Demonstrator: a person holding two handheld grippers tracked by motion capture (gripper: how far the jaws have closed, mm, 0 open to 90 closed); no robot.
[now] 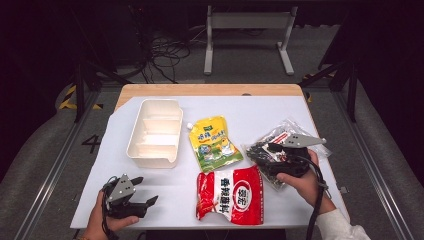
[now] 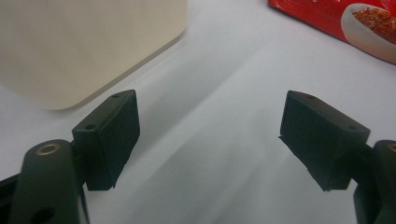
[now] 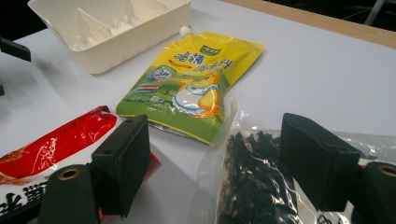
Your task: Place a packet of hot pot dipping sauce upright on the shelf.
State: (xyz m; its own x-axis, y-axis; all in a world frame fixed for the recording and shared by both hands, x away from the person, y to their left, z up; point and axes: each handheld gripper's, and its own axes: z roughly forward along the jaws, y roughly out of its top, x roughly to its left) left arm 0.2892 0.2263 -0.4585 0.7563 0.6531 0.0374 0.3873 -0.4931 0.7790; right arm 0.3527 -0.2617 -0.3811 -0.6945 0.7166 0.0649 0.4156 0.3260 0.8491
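Note:
A cream divided tray point(image 1: 154, 131) stands at the left middle of the white table cover. Right of it lies a yellow spouted pouch point(image 1: 214, 143), and below that a red and white bag point(image 1: 230, 194). A clear bag of dark dried bits point(image 1: 281, 145) lies at the right. My right gripper point(image 1: 264, 151) hovers over that clear bag point(image 3: 254, 186), open, jaws astride its left end with nothing clamped. My left gripper point(image 1: 144, 190) rests near the front left, open and empty, pointing toward the tray's corner point(image 2: 88, 46) and the red bag point(image 2: 345, 23).
The table's wooden edge point(image 1: 210, 90) runs along the far side. A white metal stand point(image 1: 248, 35) and cables sit on the floor beyond. Bare white cover point(image 1: 260, 115) lies between the tray and the far right corner.

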